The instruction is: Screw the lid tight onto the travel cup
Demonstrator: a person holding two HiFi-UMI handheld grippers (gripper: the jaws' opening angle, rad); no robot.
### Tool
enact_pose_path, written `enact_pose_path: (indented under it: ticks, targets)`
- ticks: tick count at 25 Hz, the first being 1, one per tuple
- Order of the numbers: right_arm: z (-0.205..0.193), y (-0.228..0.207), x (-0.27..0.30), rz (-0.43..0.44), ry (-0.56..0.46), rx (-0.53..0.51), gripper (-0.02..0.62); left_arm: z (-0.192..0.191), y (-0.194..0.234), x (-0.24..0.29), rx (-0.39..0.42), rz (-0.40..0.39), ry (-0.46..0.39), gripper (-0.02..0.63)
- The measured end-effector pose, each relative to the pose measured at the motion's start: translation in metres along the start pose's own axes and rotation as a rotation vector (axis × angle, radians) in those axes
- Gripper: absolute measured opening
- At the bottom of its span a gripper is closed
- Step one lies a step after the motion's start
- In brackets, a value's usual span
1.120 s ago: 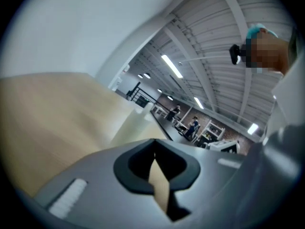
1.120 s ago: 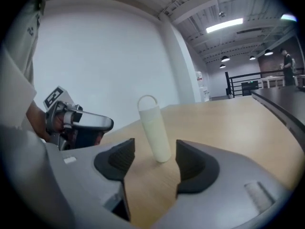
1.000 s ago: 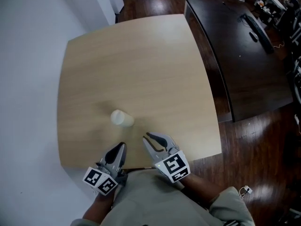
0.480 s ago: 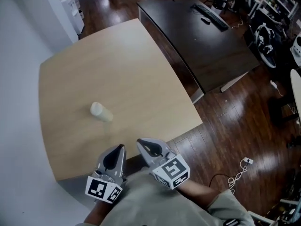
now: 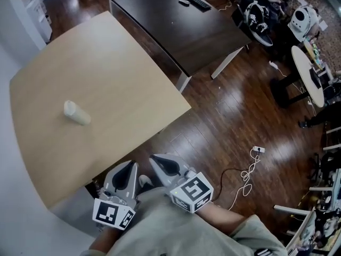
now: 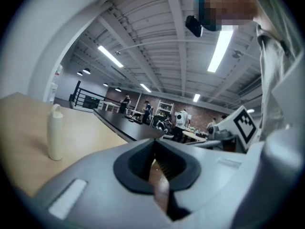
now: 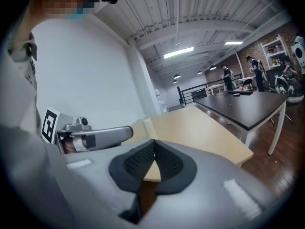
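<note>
Right gripper view: jaws together, empty

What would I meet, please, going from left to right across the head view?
travel cup → left hand-held gripper → right hand-held gripper → white cable on the floor → round white table

The table (image 5: 106, 73) is pale wood grain, matt. The cup (image 5: 76, 112) looks like smooth, matt cream plastic. The floor (image 5: 224, 105) is dark plank wood, glossy. The desk (image 5: 176, 25) has a dark, smooth top. The left gripper (image 5: 129, 167) and right gripper (image 5: 157, 160) have matt grey plastic shells with black ribbed pads (image 7: 136, 163).
</note>
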State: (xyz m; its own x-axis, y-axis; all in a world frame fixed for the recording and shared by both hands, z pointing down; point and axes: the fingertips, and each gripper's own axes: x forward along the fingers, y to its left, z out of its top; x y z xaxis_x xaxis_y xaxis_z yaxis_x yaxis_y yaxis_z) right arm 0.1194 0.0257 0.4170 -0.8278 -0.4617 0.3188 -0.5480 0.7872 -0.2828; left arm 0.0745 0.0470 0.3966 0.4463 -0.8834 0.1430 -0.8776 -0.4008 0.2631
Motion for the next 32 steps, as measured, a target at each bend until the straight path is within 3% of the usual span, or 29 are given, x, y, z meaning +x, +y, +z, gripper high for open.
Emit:
enact_pose_path:
  ticks: [4,9,13,17,21,25,32]
  targets:
    - [-0.006,-0.013,-0.028,-0.027,-0.022,-0.010,0.002,-0.003,-0.029,0.015,0.044,-0.044,0.002,0.003]
    - [-0.006,-0.051,-0.074,-0.062,-0.064,-0.040,0.002,-0.007,-0.072,0.045,0.058,-0.044,0.000,0.003]
    - [-0.014,-0.095,-0.123,-0.090,-0.071,-0.080,0.002,-0.023,-0.119,0.078,0.050,-0.009,-0.031,0.003]
    - [-0.026,-0.129,-0.173,-0.115,-0.067,-0.148,0.002,-0.046,-0.169,0.098,-0.024,0.064,-0.059,0.003]
    - [-0.041,-0.150,-0.219,-0.109,-0.055,-0.183,0.002,-0.074,-0.213,0.117,-0.008,0.077,-0.015,0.003]
    - [-0.059,-0.173,-0.252,-0.110,-0.043,-0.129,0.002,-0.095,-0.247,0.131,-0.013,0.085,0.040,0.003]
    - [-0.085,-0.185,-0.274,-0.027,0.004,-0.092,0.002,-0.125,-0.273,0.138,-0.051,0.160,0.088,0.003]
